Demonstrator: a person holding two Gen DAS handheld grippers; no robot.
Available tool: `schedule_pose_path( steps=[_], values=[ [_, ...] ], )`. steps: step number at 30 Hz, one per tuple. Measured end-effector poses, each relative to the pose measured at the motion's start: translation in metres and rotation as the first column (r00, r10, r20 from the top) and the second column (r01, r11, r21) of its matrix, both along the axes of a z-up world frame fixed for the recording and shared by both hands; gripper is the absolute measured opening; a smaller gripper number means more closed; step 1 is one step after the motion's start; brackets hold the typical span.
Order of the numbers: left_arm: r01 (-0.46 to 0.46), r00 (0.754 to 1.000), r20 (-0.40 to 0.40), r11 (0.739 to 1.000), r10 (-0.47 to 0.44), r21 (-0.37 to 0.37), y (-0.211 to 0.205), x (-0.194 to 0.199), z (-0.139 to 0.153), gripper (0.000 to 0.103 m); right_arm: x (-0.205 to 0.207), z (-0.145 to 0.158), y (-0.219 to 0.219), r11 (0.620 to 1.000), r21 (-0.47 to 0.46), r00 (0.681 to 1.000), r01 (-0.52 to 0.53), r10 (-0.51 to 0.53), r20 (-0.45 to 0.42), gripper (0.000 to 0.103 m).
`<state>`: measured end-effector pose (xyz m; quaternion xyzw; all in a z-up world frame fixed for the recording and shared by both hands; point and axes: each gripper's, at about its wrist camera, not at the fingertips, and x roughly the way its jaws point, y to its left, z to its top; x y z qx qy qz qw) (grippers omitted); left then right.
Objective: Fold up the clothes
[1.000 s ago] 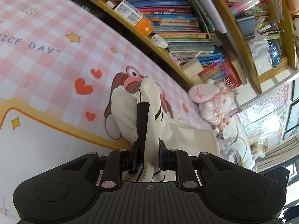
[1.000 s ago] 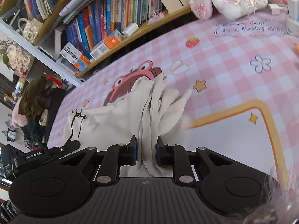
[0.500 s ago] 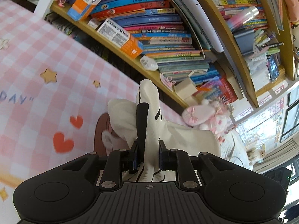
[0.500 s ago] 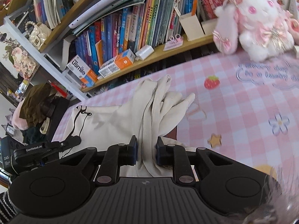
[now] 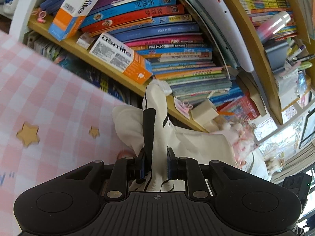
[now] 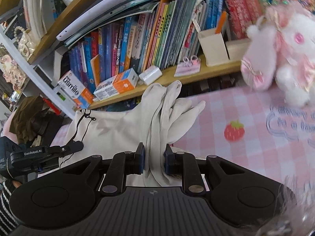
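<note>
Reading "usmile" boxes (image 5: pixel 122 57), "GenRobot.AI" tool (image 6: pixel 45 153)

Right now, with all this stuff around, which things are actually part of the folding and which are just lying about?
Part of the job:
- cream garment
- left gripper, clamped on it
- right gripper, clamped on it
- pink checked cloth underneath

Just lying about:
- books
- toothpaste boxes
- plush rabbit
- white pen cup
</note>
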<state>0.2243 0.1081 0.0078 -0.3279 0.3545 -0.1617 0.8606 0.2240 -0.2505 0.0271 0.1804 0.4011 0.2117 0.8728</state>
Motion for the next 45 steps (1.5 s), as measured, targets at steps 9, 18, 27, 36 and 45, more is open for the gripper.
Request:
schedule_pose_path(
  steps=[9,18,27,36,45],
  values=[
    [-0.009,1.0,0.011,1.0,0.009,0.004,0.001,0.044,-0.008,0.018,0.046,-0.012,0.007,0.999,-0.038,0.999,-0.007,0.008,0.031,0.018],
    [-0.003,1.0,-0.016,1.0,0.003,0.002,0.002,0.063,-0.032,0.02,0.069,-0.04,0.004,0.999,-0.037,1.0,-0.008,0.009,0.011,0.018],
    [-0.048,0.996,-0.077,0.999,0.049,0.012,0.008,0.06,-0.048,0.044,0.076,-0.076,-0.009,0.997,0.041,0.992,0.071,-0.066,-0.103,0.028],
    [-0.074,0.997,0.004,0.985,0.074,0.153,-0.007,0.033,-0.014,0.073,0.051,-0.053,-0.005,0.992,-0.069,0.994,0.104,-0.106,-0.029,0.057],
    [-0.07,0.997,0.049,0.913,0.055,0.401,-0.043,-0.036,0.011,0.08,-0.027,-0.025,0.013,0.966,-0.237,0.988,0.101,-0.069,0.141,0.079]
  ],
)
